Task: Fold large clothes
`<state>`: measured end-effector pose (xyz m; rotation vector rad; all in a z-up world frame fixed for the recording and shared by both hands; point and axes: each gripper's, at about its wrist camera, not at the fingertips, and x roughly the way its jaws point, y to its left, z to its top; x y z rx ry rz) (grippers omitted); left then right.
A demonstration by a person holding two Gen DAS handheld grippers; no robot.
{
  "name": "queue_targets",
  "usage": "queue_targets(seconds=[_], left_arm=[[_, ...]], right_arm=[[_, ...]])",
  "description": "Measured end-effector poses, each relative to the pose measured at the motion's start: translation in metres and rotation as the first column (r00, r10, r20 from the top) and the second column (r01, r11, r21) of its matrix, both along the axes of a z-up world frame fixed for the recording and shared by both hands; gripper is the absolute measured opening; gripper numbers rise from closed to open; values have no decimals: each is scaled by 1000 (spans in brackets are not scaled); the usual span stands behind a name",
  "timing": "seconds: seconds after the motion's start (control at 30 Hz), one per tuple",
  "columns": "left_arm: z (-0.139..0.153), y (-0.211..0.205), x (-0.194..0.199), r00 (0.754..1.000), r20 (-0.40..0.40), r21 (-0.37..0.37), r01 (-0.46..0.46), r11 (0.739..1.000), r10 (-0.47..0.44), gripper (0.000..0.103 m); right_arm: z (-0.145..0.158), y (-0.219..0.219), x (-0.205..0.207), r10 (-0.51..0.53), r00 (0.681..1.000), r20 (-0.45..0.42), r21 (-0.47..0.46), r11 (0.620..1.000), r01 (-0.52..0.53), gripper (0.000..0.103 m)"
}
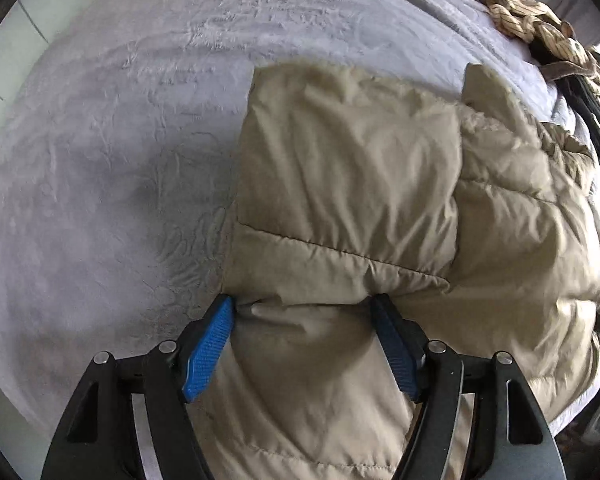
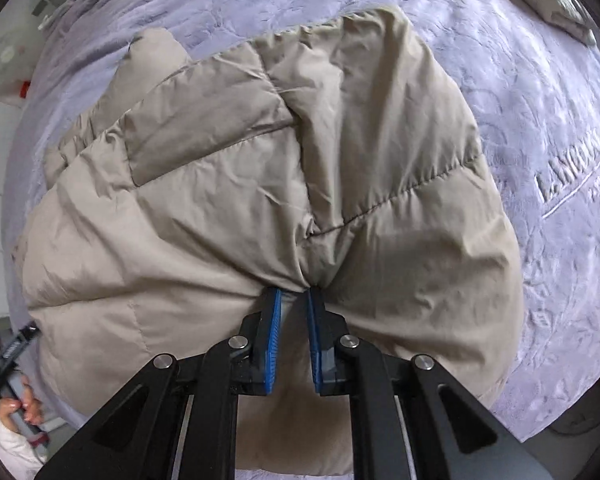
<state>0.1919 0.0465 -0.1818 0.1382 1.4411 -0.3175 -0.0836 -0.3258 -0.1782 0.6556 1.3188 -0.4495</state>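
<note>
Spread wide under everything: a lilac-grey bedspread (image 1: 112,152), embossed, with raised lettering at 3 o'clock in the right wrist view. On it, a tan puffer jacket (image 2: 228,200), partly folded, filling the centre of that view and running from 12 o'clock down to 6, its long axis roughly in line with the fingers. In the left wrist view, the same jacket from centre out to 3 o'clock, bare bedspread from 7 to 11.

Heaped past the jacket at 1 to 2 o'clock in the left view: other clothing (image 1: 548,32), tan patterned knit over something dark (hard to separate).

Right gripper (image 2: 292,294): narrow, blue pads nearly together, pinching a gathered ridge of jacket at the near edge. Left gripper (image 1: 304,304): wide, fabric bulging between the pads, touching both; gripped or merely straddled, cannot tell.

Probably a fold away from the near edge toward 12 o'clock, both grippers on that edge, the right the firmer hold.

Hidden: sleeves, collar, zip, and the jacket's near hem below both frames. At 8 o'clock in the right view, a hand on the other tool's handle.
</note>
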Motion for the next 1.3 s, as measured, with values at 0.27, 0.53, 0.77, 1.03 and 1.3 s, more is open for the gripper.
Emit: queue_targets(seconds=[0.27,0.53,0.77,1.03,1.3], left_arm=[[19,36,8,998,-53,-120,-43,992,37,85],[9,52,17,996,-84,-164,-48,985,34,93],[-6,52,29,983,-186,-272,-54,961,3,93],[-45,45,51,948,-309,-406,-59,912,-76,93],[-79,6,54,885,-379,-522,38,852,-272,93]], right_arm=[[-3,10,15,31,999,-35,-41,999,-32,15],[-14,39,38,36,997,-71,-73,996,-41,17],[17,62,52,36,998,-45,-62,997,-39,70],[50,134,102,146,981,130,-39,989,-142,21],[4,164,174,192,966,171,-40,981,-188,15]])
